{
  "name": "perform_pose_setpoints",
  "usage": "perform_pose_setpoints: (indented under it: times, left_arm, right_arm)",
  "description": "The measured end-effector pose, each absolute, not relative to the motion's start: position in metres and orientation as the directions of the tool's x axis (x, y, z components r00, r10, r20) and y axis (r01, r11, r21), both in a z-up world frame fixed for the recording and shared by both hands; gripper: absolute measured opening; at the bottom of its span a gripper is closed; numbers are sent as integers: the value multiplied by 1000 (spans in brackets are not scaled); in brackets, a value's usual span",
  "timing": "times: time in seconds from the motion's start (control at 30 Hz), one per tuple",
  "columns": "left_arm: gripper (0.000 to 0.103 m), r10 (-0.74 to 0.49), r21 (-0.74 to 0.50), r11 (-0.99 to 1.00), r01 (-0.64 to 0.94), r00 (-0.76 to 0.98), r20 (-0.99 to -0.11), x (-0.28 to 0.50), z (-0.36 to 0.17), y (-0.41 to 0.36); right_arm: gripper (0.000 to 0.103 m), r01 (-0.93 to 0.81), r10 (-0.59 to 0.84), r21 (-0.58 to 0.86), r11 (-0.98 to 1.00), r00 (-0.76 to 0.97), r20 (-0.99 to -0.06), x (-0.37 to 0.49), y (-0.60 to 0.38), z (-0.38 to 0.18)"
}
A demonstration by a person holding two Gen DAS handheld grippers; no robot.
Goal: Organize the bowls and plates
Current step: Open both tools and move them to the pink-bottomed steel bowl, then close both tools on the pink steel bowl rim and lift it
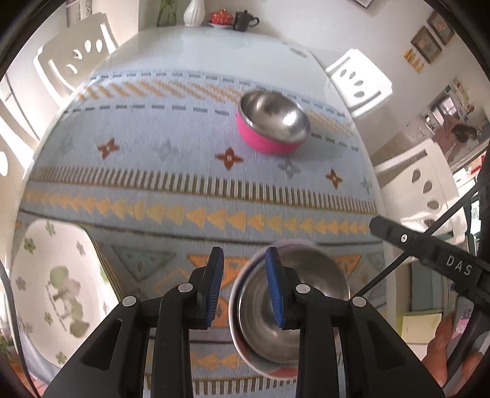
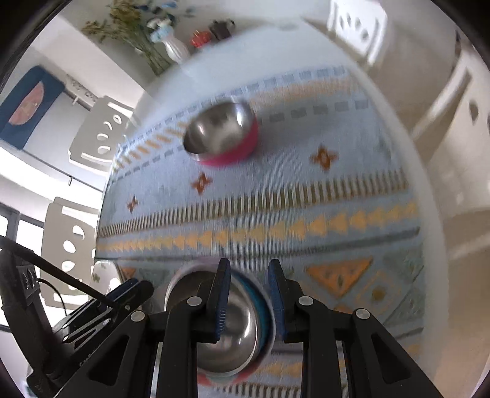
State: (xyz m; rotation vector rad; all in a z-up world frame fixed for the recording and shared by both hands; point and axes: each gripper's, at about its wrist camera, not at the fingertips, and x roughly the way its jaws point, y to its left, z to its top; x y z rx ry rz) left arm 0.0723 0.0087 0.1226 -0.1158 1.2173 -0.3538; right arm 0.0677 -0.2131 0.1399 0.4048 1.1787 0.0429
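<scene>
A pink bowl with a steel inside (image 1: 272,122) stands on the patterned cloth at the far side; it also shows in the right wrist view (image 2: 222,134). A stack of steel-lined bowls (image 1: 288,309) sits near the front edge, also in the right wrist view (image 2: 239,324). My left gripper (image 1: 245,287) is open, its right finger over the stack's left rim. My right gripper (image 2: 249,303) is open, its fingers either side of the stack's right rim. A white floral plate (image 1: 55,287) lies at the left.
White chairs (image 1: 355,79) stand around the table. A white vase (image 1: 194,12), a red pot and a dark teapot (image 1: 243,20) stand at the far end. The right gripper's body (image 1: 428,248) reaches in from the right.
</scene>
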Motion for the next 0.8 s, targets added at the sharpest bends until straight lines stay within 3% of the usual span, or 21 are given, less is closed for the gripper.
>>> perform_pose_setpoints:
  times: [0.03,0.07,0.1,0.17,0.3,0.47,0.8]
  left_arm:
    - [37,-332,-282,939,196,307,-892,78,125,10]
    - [43,-337,-291,939,183,316,-887,85,127,12]
    - [56,-342,-300,938,174,327,-881,91,129,14]
    - [62,-353,-313,935,166,364,-862,105,134,16]
    - [62,-334,-292,942,167,370,-867,145,130,7]
    - [61,-364,-333,931,148,332,-870,199,113,-9]
    - [53,-390,-375,921,108,254,-885,265,64,-32]
  right_arm:
    - [28,155,224,309,938,409,-884,73,-211,145]
    - [39,126,191,270,954,437,-879,81,-207,152]
    - [61,110,164,240,965,460,-873,86,-205,156]
    - [76,84,93,158,984,514,-853,98,-199,164]
    - [76,41,22,53,998,540,-841,134,-190,160]
    - [76,83,159,220,972,458,-875,186,-211,124]
    - [76,155,285,367,917,389,-876,233,-232,67]
